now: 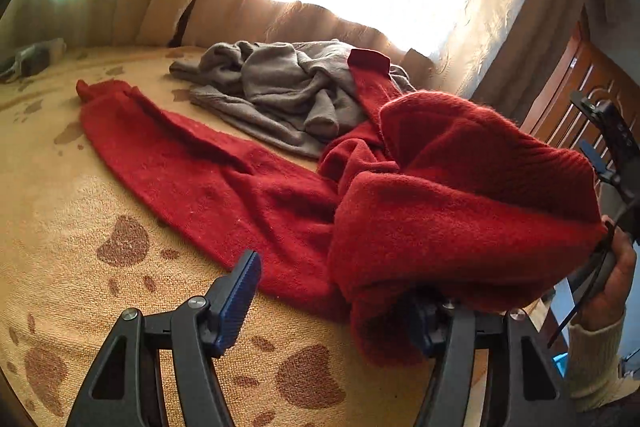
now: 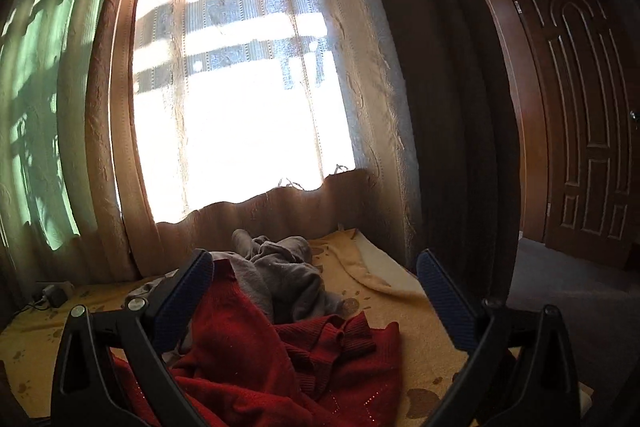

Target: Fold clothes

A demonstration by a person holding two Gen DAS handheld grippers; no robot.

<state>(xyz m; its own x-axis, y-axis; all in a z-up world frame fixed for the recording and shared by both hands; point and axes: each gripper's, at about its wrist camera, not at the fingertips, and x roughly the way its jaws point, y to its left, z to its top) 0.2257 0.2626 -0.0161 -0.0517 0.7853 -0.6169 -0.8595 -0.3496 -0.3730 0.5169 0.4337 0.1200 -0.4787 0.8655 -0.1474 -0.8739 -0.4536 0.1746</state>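
A red knitted sweater (image 1: 248,187) lies on the yellow patterned blanket (image 1: 72,227), one sleeve stretched to the far left. Its bunched right part (image 1: 460,211) is draped over the right finger of my left gripper (image 1: 336,303), whose jaws stand wide apart. A crumpled grey sweater (image 1: 280,95) lies behind it. In the right wrist view the red sweater (image 2: 280,371) lies below my right gripper (image 2: 316,291), which is open and holds nothing. The grey sweater (image 2: 280,275) lies beyond it.
Beige curtains (image 2: 240,87) over a bright window stand close behind the bed. A brown wooden door (image 2: 580,107) is at the right. A small dark charger (image 2: 54,295) lies at the bed's far left. The right hand and its gripper (image 1: 612,155) show at the right edge.
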